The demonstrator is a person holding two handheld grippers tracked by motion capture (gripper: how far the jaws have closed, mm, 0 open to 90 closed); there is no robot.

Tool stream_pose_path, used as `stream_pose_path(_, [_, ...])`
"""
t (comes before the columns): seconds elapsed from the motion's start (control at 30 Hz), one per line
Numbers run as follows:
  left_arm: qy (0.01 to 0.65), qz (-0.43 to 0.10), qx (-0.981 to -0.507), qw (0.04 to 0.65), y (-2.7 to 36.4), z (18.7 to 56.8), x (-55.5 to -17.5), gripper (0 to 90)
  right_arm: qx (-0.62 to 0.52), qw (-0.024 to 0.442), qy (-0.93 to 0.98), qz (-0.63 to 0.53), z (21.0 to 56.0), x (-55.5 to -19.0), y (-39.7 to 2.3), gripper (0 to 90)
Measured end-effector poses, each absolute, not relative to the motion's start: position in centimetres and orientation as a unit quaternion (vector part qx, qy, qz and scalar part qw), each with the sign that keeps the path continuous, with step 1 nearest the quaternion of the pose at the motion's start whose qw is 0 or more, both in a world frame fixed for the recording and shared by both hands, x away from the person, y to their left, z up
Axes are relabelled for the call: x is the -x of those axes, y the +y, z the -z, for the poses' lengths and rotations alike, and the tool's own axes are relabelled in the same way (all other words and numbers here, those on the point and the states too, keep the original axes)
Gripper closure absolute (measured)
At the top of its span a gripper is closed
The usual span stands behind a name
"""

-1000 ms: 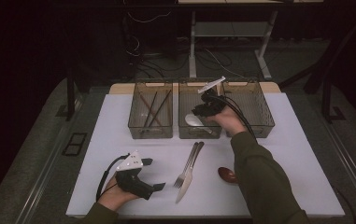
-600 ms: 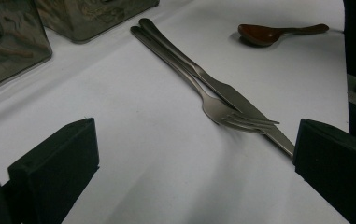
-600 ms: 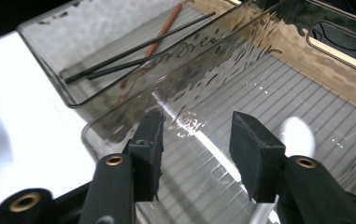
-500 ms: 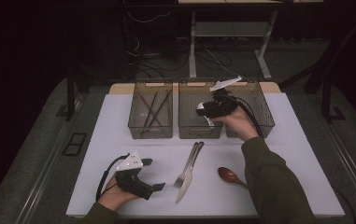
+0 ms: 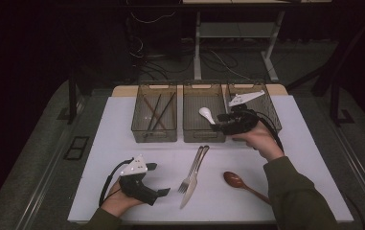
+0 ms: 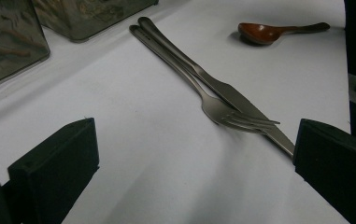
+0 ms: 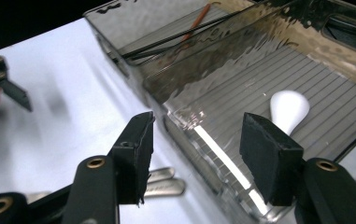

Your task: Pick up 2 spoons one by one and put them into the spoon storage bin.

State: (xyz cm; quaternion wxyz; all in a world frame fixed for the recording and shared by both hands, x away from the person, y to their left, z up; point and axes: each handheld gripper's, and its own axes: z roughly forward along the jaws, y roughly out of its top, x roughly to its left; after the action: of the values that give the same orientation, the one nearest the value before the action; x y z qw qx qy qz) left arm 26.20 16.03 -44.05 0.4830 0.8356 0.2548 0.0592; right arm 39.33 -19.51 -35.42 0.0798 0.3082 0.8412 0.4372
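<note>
A white spoon (image 5: 206,114) (image 7: 288,110) lies in the middle clear bin (image 5: 193,135) (image 7: 222,177). My right gripper (image 5: 220,123) (image 7: 194,135) hovers at that bin's front right corner, pointing left. Its jaws have just been opening and stand open with nothing between them. On the white table lie a metal fork (image 5: 192,171) (image 6: 222,111) and knife (image 5: 189,191) (image 6: 234,95) side by side, and a brown wooden spoon (image 5: 235,180) (image 6: 269,32) to their right. My left gripper (image 5: 161,179) (image 6: 194,154) rests at the front left, open and empty, aimed at the fork.
The left bin (image 5: 142,132) holds dark chopsticks (image 5: 157,111) (image 7: 185,32). A right bin (image 5: 271,112) stands behind my right hand. The white table top (image 5: 122,143) ends close to the person; a dark floor and cables lie beyond.
My right gripper has drawn back from over the middle bin, to the right and toward the person, its jaws wider apart. The white spoon stays in the bin. My left gripper has not moved.
</note>
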Motion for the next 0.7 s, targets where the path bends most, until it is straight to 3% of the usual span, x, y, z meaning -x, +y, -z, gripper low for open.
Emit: stream_pose_path(0.7, [0.252,-0.061,-0.836,0.484,15.9,44.0,-26.1,0.0,-0.314,0.064,0.842,-0.435,38.4,-33.7,-22.8,41.0])
